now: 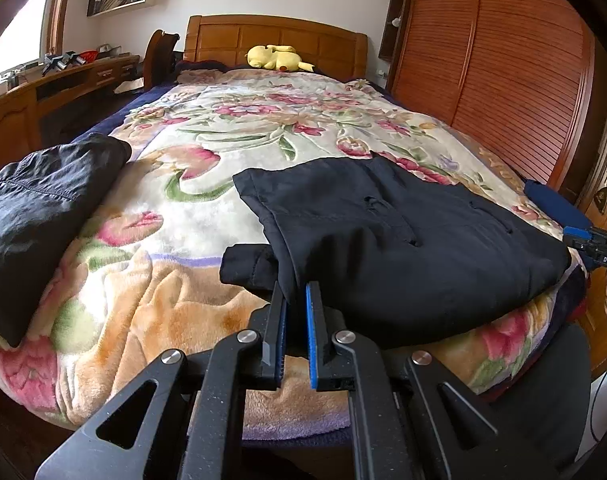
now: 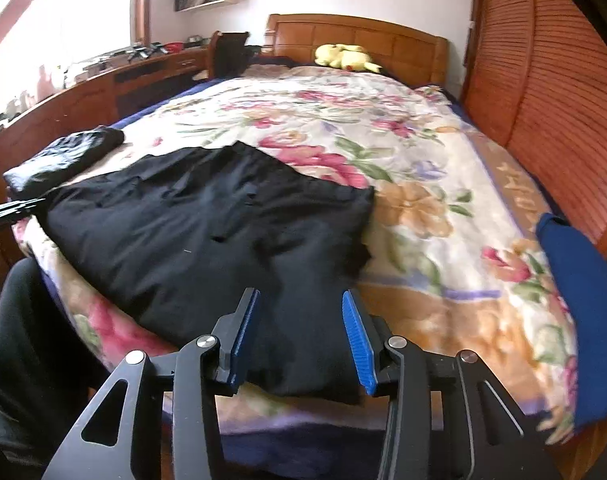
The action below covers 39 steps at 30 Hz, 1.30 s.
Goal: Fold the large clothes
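- bed (image 1: pixel 443 132), wooden headboard (image 1: pixel 275 40), covered by floral plush blanket (image 1: pixel 239 128) (image 2: pixel 423 184)
- black trousers (image 1: pixel 403 240) (image 2: pixel 207 240), folded, flat on blanket at the near edge
- second dark folded garment (image 1: pixel 43 216) (image 2: pixel 63 156) on blanket, left of the trousers, apart from them
- blue cloth item (image 2: pixel 575 320) (image 1: pixel 551 200) at the bed's right edge
- yellow plush toy (image 1: pixel 277 58) (image 2: pixel 345 56) at the head end, by the headboard

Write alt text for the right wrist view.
The right tongs stand open over the near edge of folded black trousers on a floral blanket. A dark folded garment lies far left, a blue cloth right, a yellow plush toy by the headboard.
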Motion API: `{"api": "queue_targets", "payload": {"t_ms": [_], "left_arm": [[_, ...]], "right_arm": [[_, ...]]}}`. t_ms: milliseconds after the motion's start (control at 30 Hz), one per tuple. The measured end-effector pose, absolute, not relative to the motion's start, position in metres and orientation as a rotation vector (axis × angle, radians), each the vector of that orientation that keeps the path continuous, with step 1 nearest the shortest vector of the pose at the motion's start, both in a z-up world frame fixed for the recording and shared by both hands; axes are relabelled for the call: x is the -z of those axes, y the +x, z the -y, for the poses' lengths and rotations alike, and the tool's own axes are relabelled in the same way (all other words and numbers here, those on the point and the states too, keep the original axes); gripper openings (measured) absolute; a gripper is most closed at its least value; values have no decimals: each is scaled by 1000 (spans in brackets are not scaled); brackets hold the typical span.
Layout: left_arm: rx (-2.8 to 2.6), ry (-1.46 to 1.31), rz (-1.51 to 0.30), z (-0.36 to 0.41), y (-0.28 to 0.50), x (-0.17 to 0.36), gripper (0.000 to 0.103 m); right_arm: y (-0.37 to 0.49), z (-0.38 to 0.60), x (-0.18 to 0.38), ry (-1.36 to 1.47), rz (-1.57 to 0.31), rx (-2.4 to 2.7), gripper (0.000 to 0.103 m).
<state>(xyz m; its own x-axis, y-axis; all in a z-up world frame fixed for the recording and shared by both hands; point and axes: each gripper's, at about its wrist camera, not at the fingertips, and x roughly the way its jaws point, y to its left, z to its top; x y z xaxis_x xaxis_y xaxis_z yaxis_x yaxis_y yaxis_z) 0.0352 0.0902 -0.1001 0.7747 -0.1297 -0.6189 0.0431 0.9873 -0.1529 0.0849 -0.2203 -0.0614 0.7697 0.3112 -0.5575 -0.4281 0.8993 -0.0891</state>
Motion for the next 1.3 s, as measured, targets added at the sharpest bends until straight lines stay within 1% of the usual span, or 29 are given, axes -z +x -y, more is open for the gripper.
{"api": "queue_targets", "payload": {"t_ms": [100, 267, 400, 500, 567, 733, 767, 833, 867, 1300], "left_arm": [[87, -131, -686, -88, 36, 102, 9], [80, -130, -700, -86, 36, 107, 9], [78, -136, -697, -86, 34, 110, 9], [83, -143, -701, -87, 34, 112, 9], [85, -138, -707, -86, 35, 116, 9], [69, -156, -733, -86, 40, 126, 12], [66, -160, -734, -86, 39, 126, 12], [53, -172, -736, -88, 39, 127, 18], [50, -183, -738, -89, 37, 129, 19], [18, -259, -766, -90, 25, 139, 21]], "right_arm": [[94, 197, 70, -219, -578, -476, 46], [114, 139, 83, -273, -586, -586, 46], [131, 112, 95, -298, -599, -588, 46], [138, 107, 108, -318, -604, -554, 46], [141, 106, 117, -281, -629, -554, 47], [153, 102, 123, -255, -642, -567, 47], [154, 103, 124, -244, -642, -571, 47], [151, 105, 124, -246, -634, -573, 47], [151, 104, 124, -249, -630, -572, 47], [148, 106, 125, -245, -624, -573, 47]]}}
